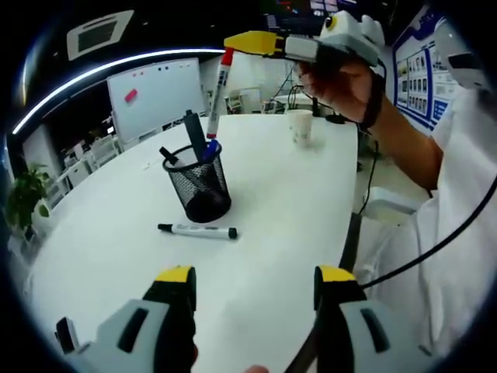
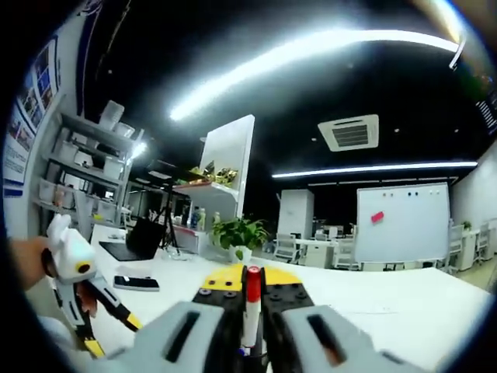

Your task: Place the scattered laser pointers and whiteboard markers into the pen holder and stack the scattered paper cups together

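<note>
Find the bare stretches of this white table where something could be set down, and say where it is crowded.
Bare table lies between the mesh pen holder and the paper cup, and between the lying black-capped marker and the left gripper. Crowded: above the holder, where the right gripper dangles a red-capped marker.

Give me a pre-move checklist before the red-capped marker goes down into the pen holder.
1. Right gripper shut on red-capped marker: ok.
2. Marker tip above the pen holder opening: ok, roughly over it.
3. Holder upright on the table: ok.
4. Room inside holder beside the pens already there: cannot tell.
5. Left gripper open and clear of holder: ok.
6. Black-capped marker lying loose on the table: not ok, to collect.
</note>
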The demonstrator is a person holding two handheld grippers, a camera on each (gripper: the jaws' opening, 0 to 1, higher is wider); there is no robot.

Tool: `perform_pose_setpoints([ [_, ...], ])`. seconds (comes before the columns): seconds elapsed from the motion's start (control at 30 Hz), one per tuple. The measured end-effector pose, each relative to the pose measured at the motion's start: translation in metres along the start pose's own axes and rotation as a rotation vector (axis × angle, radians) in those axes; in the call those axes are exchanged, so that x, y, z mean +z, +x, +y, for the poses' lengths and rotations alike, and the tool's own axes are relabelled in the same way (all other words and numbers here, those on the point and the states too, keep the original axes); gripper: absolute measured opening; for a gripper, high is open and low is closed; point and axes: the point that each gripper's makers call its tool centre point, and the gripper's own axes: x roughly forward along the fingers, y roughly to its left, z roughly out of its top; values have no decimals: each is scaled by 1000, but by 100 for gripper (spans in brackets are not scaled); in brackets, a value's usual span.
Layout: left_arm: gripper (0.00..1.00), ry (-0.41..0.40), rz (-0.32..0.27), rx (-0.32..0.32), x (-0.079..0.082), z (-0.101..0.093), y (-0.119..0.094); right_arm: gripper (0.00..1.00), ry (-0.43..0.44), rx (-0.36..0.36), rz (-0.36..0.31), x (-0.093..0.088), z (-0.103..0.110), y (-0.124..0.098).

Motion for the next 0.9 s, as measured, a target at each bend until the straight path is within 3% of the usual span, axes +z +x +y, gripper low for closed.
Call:
perform_pose_setpoints([
  [0.9,62,-10,-3,4,-3,1,-2,7,25,68,59,-31,23,18],
])
